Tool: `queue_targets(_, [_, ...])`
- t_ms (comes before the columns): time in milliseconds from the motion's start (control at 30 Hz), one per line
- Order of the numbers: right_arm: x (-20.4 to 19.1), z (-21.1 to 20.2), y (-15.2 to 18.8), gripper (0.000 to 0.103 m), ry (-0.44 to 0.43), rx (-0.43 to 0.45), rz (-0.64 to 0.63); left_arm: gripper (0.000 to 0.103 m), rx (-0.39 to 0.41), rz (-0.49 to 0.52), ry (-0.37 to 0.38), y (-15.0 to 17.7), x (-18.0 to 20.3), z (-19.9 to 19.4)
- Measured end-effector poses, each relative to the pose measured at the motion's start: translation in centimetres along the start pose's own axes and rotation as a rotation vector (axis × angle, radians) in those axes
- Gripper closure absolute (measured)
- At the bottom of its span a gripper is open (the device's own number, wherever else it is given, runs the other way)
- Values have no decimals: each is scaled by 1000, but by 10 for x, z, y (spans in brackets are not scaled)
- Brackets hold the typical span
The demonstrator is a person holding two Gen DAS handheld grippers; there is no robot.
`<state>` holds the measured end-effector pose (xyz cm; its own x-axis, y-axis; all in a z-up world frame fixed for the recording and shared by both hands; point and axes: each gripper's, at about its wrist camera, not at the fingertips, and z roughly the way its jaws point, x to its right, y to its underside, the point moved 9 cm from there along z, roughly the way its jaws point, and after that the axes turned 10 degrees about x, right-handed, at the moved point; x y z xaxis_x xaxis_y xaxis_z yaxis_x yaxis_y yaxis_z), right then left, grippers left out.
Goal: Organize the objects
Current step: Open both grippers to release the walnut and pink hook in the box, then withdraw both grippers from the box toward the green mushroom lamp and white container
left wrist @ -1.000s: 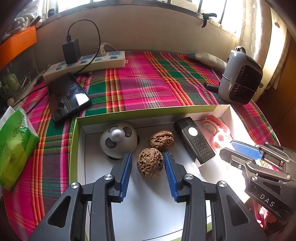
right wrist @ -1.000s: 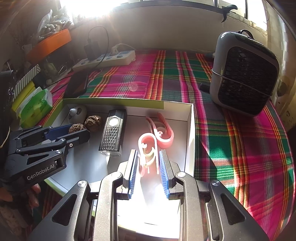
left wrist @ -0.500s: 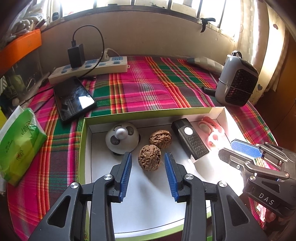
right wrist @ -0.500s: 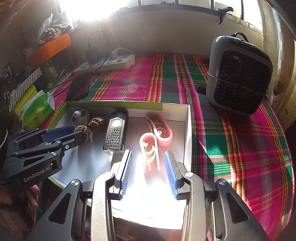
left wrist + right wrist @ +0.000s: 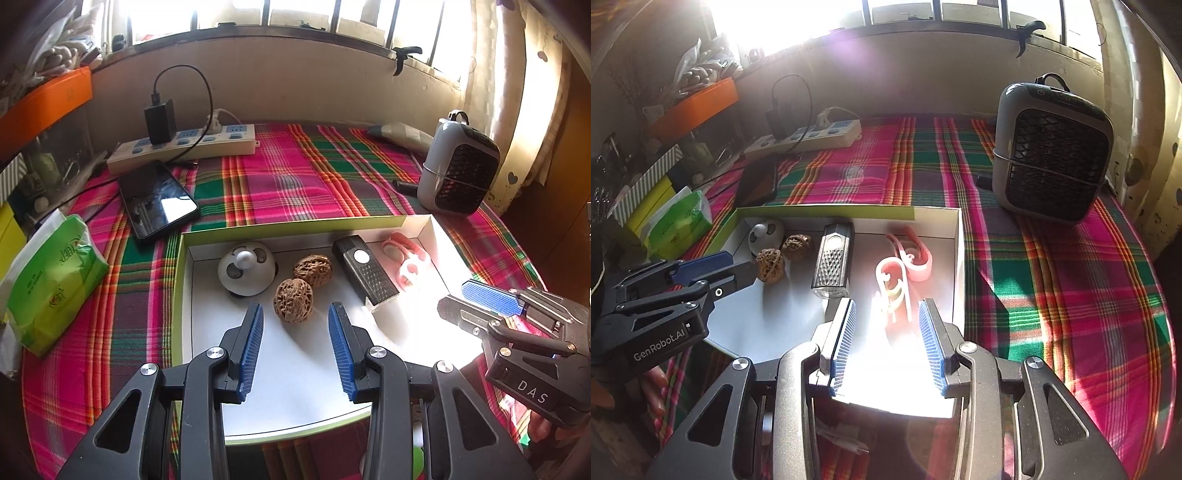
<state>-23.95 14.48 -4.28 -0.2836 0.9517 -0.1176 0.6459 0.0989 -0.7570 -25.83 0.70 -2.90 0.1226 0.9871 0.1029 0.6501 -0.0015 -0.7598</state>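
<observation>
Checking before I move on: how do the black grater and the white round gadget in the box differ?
The black grater is long and flat, lying down with a perforated face; the white round gadget is a squat dome with a knob on top. The grater lies right of the two walnuts, the gadget left of them. Both rest inside the white box, untouched by either gripper.

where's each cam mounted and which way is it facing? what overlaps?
Left wrist: on the left gripper, angled down at walnuts in the white box; right gripper at right.
Right wrist: on the right gripper, angled down at pink clips; left gripper and fingertips at left.
Shared: box, walnuts, black grater, heater.
</observation>
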Motion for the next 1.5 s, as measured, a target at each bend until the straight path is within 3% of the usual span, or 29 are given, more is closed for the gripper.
queue_targets(300, [-5, -15, 1, 65, -4, 27, -2, 68, 32, 9, -18, 3, 0, -19])
queue_targets(1133, [-17, -58, 29, 65, -18, 60, 10, 68, 45, 9, 37, 33, 14, -62])
queue_targets(1500, [-45, -64, 59, 65, -115, 17, -16, 68, 33, -31, 49, 49, 5, -70])
